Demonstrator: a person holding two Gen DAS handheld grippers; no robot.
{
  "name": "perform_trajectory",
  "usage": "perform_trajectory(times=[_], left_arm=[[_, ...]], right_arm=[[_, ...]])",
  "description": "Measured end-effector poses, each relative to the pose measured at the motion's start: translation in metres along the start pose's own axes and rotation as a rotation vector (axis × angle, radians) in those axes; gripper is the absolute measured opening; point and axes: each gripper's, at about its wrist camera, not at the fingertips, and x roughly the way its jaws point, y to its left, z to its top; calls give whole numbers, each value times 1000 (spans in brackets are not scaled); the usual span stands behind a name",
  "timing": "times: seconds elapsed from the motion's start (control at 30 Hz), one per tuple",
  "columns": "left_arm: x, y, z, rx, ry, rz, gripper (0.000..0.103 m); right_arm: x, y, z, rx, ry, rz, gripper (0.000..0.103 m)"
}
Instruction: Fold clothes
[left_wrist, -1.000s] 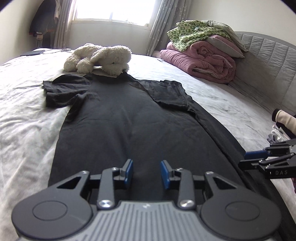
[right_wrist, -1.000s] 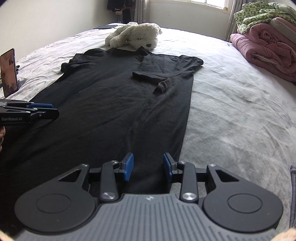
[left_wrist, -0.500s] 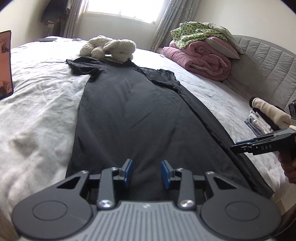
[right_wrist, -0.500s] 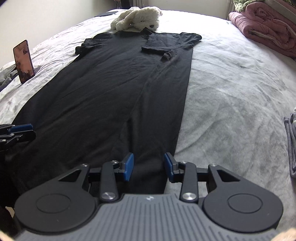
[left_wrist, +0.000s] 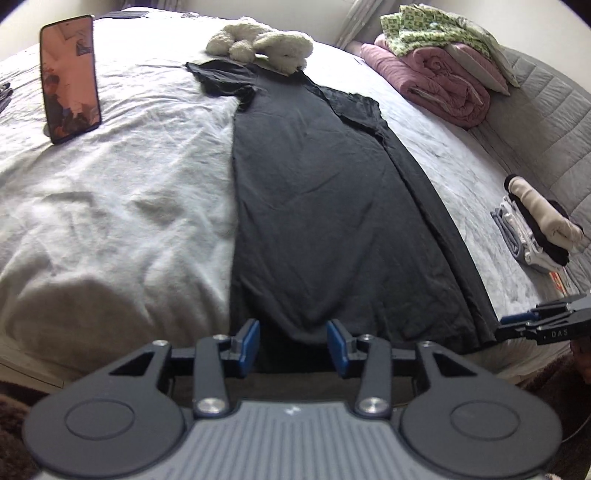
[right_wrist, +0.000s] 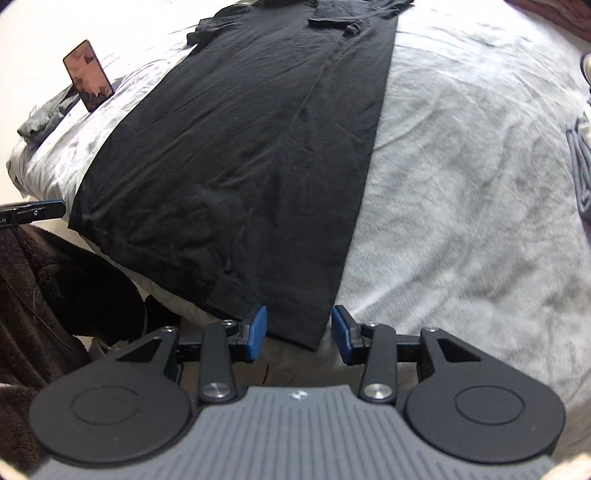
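Note:
A long black garment (left_wrist: 325, 206) lies flat down the bed, both sleeves folded inward at the far end, its hem at the near bed edge. My left gripper (left_wrist: 293, 345) is open just short of the hem's left part, nothing between its blue pads. My right gripper (right_wrist: 298, 338) is open at the hem's right corner (right_wrist: 295, 325), with the cloth edge lying between the jaws but not pinched. Each gripper shows in the other's view: the right gripper (left_wrist: 517, 326) at the right edge, the left gripper (right_wrist: 44, 212) at the left edge.
A white plush toy (left_wrist: 262, 46) sits past the collar. A phone (left_wrist: 70, 77) stands propped on the left of the bed (left_wrist: 110, 192). Folded quilts (left_wrist: 436, 81) are stacked far right. A small pile of folded clothes (left_wrist: 535, 229) lies at the right. Brown fleece (right_wrist: 44, 288) hangs below the bed edge.
Both grippers have pulled back along the garment from mid-body to its hem at the near bed edge. Both stayed open. The garment has not moved.

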Motion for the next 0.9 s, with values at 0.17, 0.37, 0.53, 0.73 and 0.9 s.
perform_trajectory(times=[0.17,0.37,0.53,0.73,0.9], left_arm=[[4,44,3,-191,32,-88,41],[30,56,-4,-270,92,-189,41],[36,42,-6,-207,95,-154,29],[13,44,-4,-207,52,-171,5],[22,45,-4,-219,103,-123,5]], right_arm=[[-7,-42,-6,238,-31,126,43],[2,-45,-9,300,-43,172,42],[7,-35,-7,271,-66,165,30],[-26,-32,-8,225,-128,154,6],[-28,-28,-7,189,-105,58,5]])
